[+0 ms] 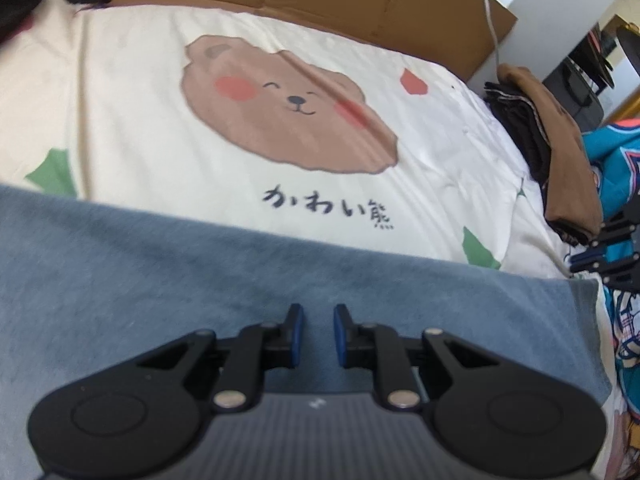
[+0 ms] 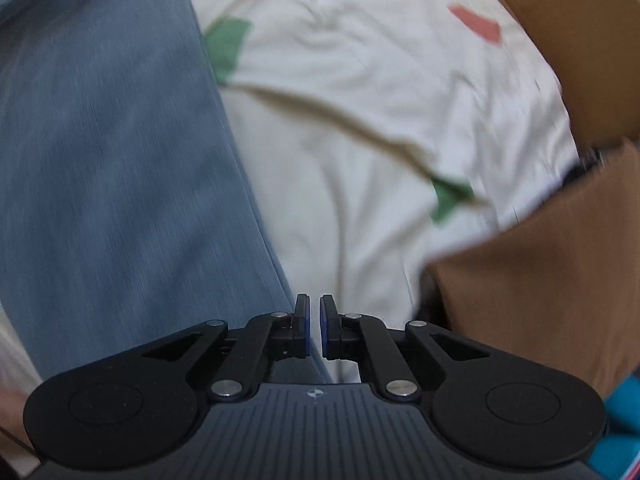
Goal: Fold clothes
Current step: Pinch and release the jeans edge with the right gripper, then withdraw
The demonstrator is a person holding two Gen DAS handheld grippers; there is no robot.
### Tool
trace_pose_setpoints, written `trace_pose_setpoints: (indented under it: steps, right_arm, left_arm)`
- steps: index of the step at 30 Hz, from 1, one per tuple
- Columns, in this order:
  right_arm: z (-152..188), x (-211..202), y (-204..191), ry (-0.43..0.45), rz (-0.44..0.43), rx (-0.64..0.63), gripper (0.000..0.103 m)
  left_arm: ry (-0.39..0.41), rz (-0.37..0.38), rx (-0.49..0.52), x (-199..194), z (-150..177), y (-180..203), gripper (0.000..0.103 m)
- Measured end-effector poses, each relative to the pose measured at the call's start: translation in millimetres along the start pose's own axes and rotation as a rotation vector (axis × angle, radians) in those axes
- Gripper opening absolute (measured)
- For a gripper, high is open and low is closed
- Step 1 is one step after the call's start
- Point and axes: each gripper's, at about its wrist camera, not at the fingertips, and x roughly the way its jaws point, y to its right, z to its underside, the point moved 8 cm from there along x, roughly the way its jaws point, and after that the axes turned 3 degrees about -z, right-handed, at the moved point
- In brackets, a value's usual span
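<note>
Left wrist view, A: the left gripper (image 1: pixel 318 336) is hovering over the blue-grey garment (image 1: pixel 160 280), which is lying flat on the bear sheet (image 1: pixel 420 80); fingers are parted, pinching nothing.

Right wrist view, B: the right gripper (image 2: pixel 314 330) is standing at the garment's edge, almost pressed together, a small gap showing, empty. A brown folded garment (image 2: pixel 540 260) is lying beside.

A: I am advising to pinch one layer only.
</note>
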Motion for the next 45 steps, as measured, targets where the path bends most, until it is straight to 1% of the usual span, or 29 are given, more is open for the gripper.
trace_pose_setpoints:
  steps: [1, 2, 3, 5, 6, 9, 11, 16, 21, 23, 25, 26, 27, 28, 29, 33, 35, 37, 41, 43, 45]
  right_arm:
    - [8, 0, 3, -0.008, -0.001, 0.013, 0.005]
    - [17, -1, 5, -0.012, -0.005, 0.030, 0.008]
    - [24, -1, 6, -0.014, -0.004, 0.043, 0.024]
    - [40, 1, 5, -0.011, 0.001, 0.056, 0.038]
    - [49, 3, 5, -0.006, 0.008, 0.071, 0.039]
    - [75, 8, 2, 0.018, 0.024, 0.166, 0.039]
    - [85, 16, 0, 0.054, 0.062, 0.211, 0.038]
    - [89, 31, -4, 0.134, 0.134, 0.302, 0.036]
    - [93, 30, 3, 0.190, 0.168, 0.425, 0.036]
    - [96, 28, 1, 0.200, 0.194, 0.431, 0.035]
    - [99, 25, 0, 0.202, 0.213, 0.438, 0.030]
    - [101, 22, 1, 0.203, 0.225, 0.443, 0.025]
    - [103, 19, 3, 0.206, 0.242, 0.451, 0.023]
    - [108, 16, 7, 0.202, 0.279, 0.468, 0.023]
    - [114, 14, 13, 0.207, 0.299, 0.497, 0.024]
    - [125, 2, 21, 0.303, 0.247, 0.659, 0.024]
    - [130, -2, 14, 0.333, 0.220, 0.718, 0.026]
    - [133, 1, 13, 0.352, 0.193, 0.765, 0.027]
    - [140, 18, 15, 0.357, 0.214, 0.834, 0.027]
    - [144, 23, 17, 0.373, 0.198, 0.893, 0.027]
    - [143, 28, 17, 0.384, 0.198, 0.915, 0.026]
  left_arm:
    - [-0.004, -0.002, 0.007, 2, -1, 2, 0.017]
    - [-0.008, -0.006, 0.013, 5, -2, 5, 0.017]
    - [-0.010, -0.012, 0.020, 8, -4, 7, 0.017]
    - [-0.011, -0.026, 0.036, 12, -7, 11, 0.017]
    - [-0.011, -0.033, 0.045, 14, -8, 13, 0.017]
    - [-0.013, -0.055, 0.069, 19, -13, 18, 0.016]
    - [-0.018, -0.067, 0.091, 20, -13, 20, 0.016]
    - [-0.032, -0.095, 0.143, 22, -14, 25, 0.017]
    - [-0.067, -0.117, 0.147, 23, -17, 26, 0.017]
    - [-0.080, -0.129, 0.146, 24, -18, 28, 0.017]
    - [-0.102, -0.147, 0.139, 24, -21, 29, 0.017]
    - [-0.116, -0.158, 0.137, 24, -22, 30, 0.017]
    - [-0.132, -0.172, 0.136, 24, -23, 31, 0.017]
    - [-0.150, -0.189, 0.134, 23, -25, 33, 0.016]
    - [-0.168, -0.204, 0.131, 22, -26, 35, 0.016]
    - [-0.188, -0.227, 0.166, 7, -44, 52, 0.016]
    - [-0.192, -0.235, 0.189, -2, -55, 62, 0.017]
    - [-0.197, -0.242, 0.211, -11, -66, 72, 0.017]
    - [-0.207, -0.258, 0.256, -29, -87, 91, 0.017]
    - [-0.212, -0.265, 0.278, -37, -98, 101, 0.017]
    - [-0.209, -0.269, 0.297, -44, -110, 113, 0.017]
